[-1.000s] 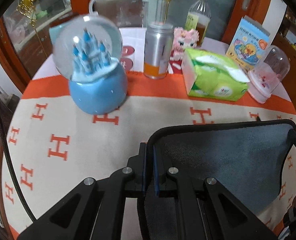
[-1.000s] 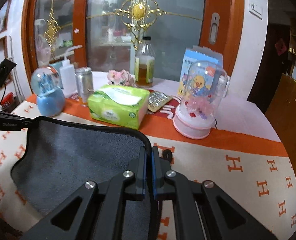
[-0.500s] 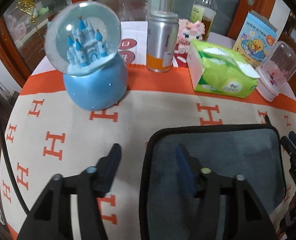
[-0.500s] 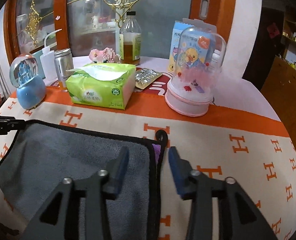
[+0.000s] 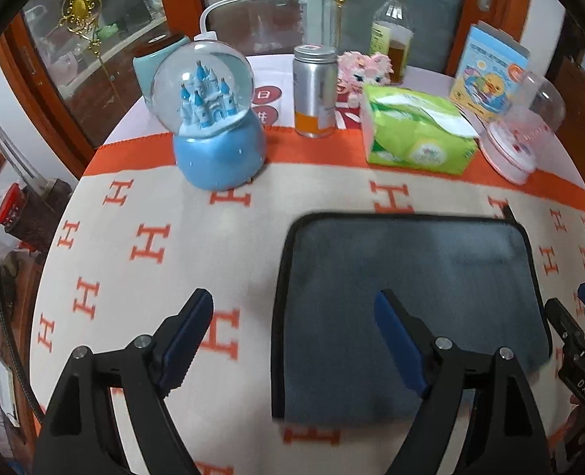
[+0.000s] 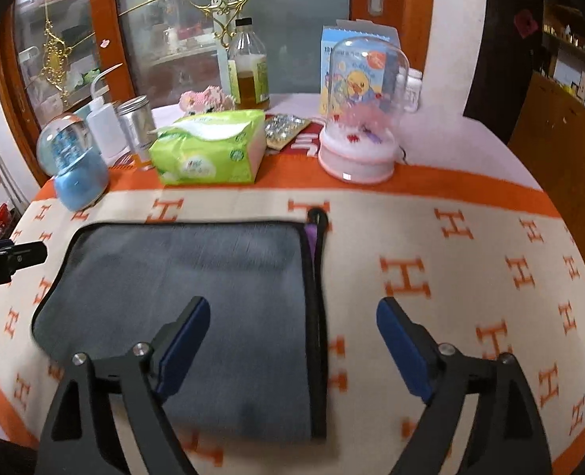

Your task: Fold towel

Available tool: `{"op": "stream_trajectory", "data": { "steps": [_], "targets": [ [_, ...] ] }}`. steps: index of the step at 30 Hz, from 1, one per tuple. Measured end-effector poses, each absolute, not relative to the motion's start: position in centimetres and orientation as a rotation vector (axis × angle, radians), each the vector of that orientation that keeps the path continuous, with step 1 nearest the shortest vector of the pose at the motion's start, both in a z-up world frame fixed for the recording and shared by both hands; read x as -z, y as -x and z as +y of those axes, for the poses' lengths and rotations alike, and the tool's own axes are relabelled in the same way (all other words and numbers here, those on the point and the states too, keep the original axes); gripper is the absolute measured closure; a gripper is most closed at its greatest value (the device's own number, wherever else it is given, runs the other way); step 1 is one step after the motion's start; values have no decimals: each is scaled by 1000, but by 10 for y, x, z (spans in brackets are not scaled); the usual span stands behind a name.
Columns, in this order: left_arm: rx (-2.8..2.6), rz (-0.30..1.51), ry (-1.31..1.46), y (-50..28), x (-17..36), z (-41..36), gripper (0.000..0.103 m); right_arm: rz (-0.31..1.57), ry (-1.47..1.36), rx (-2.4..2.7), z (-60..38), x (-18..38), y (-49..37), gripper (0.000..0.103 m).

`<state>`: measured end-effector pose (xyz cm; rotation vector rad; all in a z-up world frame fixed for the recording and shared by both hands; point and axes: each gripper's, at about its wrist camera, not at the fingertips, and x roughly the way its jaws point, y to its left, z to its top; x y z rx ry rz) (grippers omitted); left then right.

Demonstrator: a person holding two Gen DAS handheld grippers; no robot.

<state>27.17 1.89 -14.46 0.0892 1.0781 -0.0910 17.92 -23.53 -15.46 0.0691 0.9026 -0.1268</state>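
Note:
A grey towel with black trim (image 5: 407, 289) lies flat on the cream and orange tablecloth (image 5: 142, 245); it also shows in the right wrist view (image 6: 197, 293), with a purple tag and a black loop at its far right corner. My left gripper (image 5: 292, 340) is open above the towel's left edge, holding nothing. My right gripper (image 6: 292, 340) is open above the towel's right edge, holding nothing. The right gripper's tip shows at the right of the left wrist view (image 5: 581, 316).
Along the far side of the round table stand a blue snow globe (image 5: 213, 118), a metal can (image 5: 315, 91), a green tissue pack (image 5: 415, 134), a pink domed toy (image 6: 357, 118), a bottle (image 6: 248, 67) and a blue box (image 5: 486, 71). A cabinet stands behind.
Both grippers were shut on the towel's far corners a second ago. They have opened wide, let the towel go and drawn back. The towel now lies flat.

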Motion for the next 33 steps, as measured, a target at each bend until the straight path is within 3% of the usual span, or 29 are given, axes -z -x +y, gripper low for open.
{"op": "stream_trajectory", "data": {
  "steps": [10, 22, 26, 33],
  "targets": [
    [115, 1043, -54, -200, 106, 23, 15, 953, -133, 101, -232, 140, -106, 11],
    [117, 986, -35, -114, 71, 24, 12, 867, -45, 53, -215, 88, -34, 11],
    [122, 968, -32, -86, 59, 25, 1, 866, -37, 39, -211, 73, -13, 11],
    [140, 950, -62, -45, 38, 18, 1, 886, -53, 38, -207, 48, 15, 7]
  ]
}}
